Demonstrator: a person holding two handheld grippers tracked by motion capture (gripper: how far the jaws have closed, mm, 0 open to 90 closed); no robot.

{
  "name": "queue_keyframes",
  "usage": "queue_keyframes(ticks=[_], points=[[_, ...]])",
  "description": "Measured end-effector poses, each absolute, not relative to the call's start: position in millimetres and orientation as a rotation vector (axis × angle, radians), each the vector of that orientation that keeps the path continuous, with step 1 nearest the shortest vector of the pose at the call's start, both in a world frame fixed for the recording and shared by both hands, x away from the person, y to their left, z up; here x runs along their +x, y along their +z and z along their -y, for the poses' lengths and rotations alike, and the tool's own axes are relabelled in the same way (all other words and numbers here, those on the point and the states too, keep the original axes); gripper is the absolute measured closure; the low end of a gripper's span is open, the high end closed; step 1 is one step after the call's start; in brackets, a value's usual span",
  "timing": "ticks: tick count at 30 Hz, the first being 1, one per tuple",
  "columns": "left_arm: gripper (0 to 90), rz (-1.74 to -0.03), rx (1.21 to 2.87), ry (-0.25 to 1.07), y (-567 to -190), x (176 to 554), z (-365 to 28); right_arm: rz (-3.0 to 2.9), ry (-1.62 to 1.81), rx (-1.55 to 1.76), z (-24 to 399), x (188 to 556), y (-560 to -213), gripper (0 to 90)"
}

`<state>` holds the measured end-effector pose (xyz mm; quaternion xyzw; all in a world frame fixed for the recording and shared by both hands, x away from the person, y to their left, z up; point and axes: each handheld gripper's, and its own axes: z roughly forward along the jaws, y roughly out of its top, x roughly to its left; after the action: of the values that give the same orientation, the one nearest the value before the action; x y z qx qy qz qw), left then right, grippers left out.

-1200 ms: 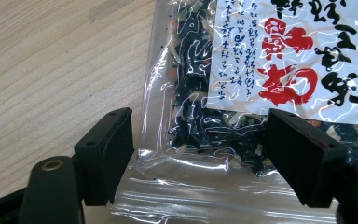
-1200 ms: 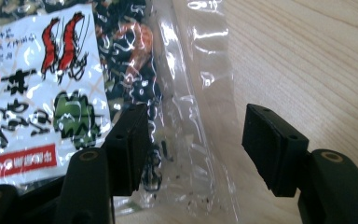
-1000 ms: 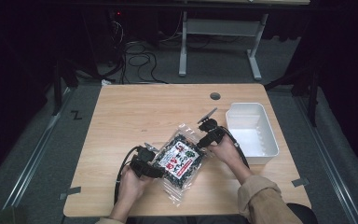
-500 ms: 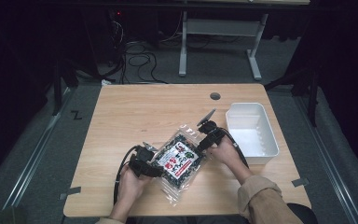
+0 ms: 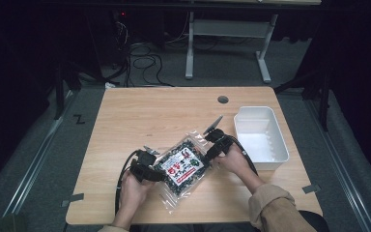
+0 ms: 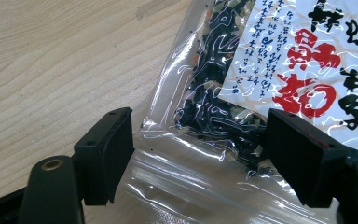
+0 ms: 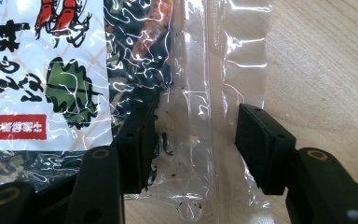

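On the wooden worktop (image 5: 140, 116) lies a clear bag of dark dried food (image 5: 183, 164) with a white label, tilted, between the two tongs. At its lower left end sit the left tongs (image 5: 152, 166); their jaws stand wide apart with the bag's clear edge between them, not pinched. At the upper right end sit the right tongs (image 5: 211, 145). Their jaws have just been closing, yet a gap shows, with the bag's see-through seam between them. A white tub (image 5: 263, 137) stands just beside the right hand (image 5: 234, 162).
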<state>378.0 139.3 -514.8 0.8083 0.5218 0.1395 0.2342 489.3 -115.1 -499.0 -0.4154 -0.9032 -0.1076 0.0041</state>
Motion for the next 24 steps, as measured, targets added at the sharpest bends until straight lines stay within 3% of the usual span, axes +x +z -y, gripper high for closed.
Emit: queue_keyframes(ticks=[18, 21, 24], points=[[24.7, -1.437, 2.197, 0.361, -516.6, 378.6, -141.9, 2.807, -0.349, -1.227, 118.6, 490.8, -497.5, 79.3], [24.6, -1.437, 2.198, 0.359, -516.7, 378.8, -142.1, 2.829, -0.379, -1.207, 118.9, 488.3, -494.8, 88.1], [24.7, -1.428, 2.202, 0.378, -516.7, 377.9, -141.6, 2.884, -0.367, -1.174, 115.2, 483.1, -493.4, 89.2]])
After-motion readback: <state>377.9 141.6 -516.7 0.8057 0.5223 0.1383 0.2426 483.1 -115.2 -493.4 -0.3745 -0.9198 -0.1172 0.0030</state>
